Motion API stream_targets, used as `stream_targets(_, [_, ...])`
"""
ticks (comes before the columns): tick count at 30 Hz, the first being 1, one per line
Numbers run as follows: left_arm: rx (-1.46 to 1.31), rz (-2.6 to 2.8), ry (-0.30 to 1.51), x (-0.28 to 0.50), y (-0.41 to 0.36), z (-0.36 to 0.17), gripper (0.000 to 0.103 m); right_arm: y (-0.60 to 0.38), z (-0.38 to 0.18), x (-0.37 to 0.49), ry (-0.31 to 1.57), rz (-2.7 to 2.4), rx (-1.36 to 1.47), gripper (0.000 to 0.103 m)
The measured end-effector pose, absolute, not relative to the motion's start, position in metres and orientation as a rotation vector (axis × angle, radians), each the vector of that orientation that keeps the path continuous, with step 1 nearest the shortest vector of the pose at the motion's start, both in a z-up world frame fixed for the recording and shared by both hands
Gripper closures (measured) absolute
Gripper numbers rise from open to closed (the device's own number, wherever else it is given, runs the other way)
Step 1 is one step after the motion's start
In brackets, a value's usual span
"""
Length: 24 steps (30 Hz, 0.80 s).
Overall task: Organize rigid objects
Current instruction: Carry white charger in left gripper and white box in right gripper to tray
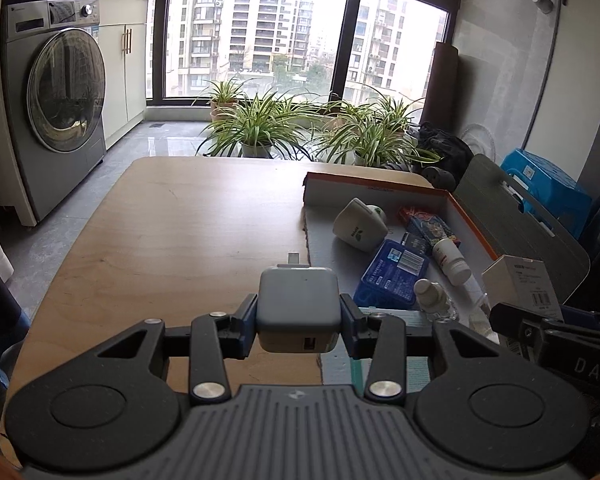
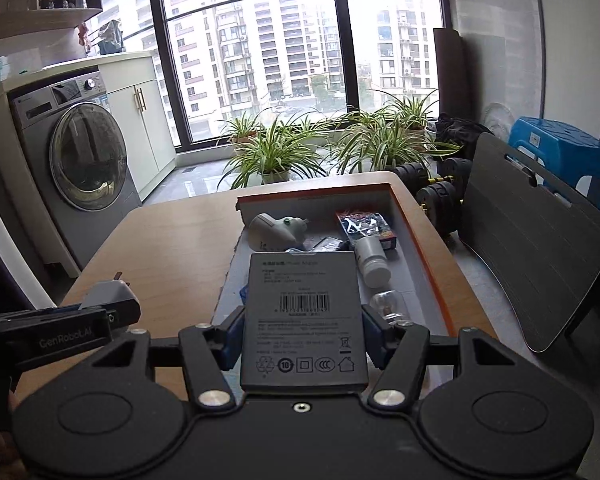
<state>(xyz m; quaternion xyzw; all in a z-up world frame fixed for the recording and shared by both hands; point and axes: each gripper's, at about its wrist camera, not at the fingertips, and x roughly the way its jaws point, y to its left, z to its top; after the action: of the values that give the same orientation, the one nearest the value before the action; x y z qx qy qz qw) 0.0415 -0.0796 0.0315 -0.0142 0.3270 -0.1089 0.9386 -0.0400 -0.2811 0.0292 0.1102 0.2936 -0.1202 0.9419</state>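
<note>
My left gripper point(image 1: 299, 320) is shut on a pale grey power adapter point(image 1: 296, 304), held above the wooden table point(image 1: 172, 240) just left of the orange-rimmed box lid point(image 1: 472, 224). My right gripper point(image 2: 302, 334) is shut on a white adapter box point(image 2: 304, 312) with a barcode, held over the lid's near end point(image 2: 416, 232). In the lid lie a white mug point(image 1: 358, 224) on its side, a blue case point(image 1: 392, 272), a white pill bottle point(image 1: 452, 260), a card pack point(image 1: 428, 226) and a small clear bottle point(image 1: 432, 296). The adapter also shows at the left of the right wrist view point(image 2: 106, 294).
A washing machine point(image 1: 56, 96) stands at the left. Potted plants point(image 1: 260, 124) line the window beyond the table. A dark folded board point(image 2: 532, 248), dumbbells point(image 2: 440, 196) and a blue stool point(image 2: 560, 152) are to the right of the table.
</note>
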Motion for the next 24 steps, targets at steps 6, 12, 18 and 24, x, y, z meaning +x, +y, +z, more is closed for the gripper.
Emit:
stream_targets(6, [-0.013, -0.278, 0.668, 0.045, -0.105, 0.034, 0.061, -0.301, 0.031, -0.046, 0.591, -0.293, 0.233, 0.032])
stream_targets(12, [-0.001, -0.32, 0.667, 0.051, -0.127, 0.036, 0.061, -0.315, 0.032, -0.049, 0.584, -0.324, 0.241, 0.032])
stream_targets(18, [0.009, -0.342, 0.684, 0.054, -0.14, 0.03, 0.061, -0.323, 0.031, -0.043, 0.592, -0.329, 0.238, 0.032])
stream_targets(24, [0.017, -0.357, 0.711, 0.054, -0.147, 0.022, 0.061, -0.326, 0.028, -0.037, 0.605, -0.32, 0.235, 0.032])
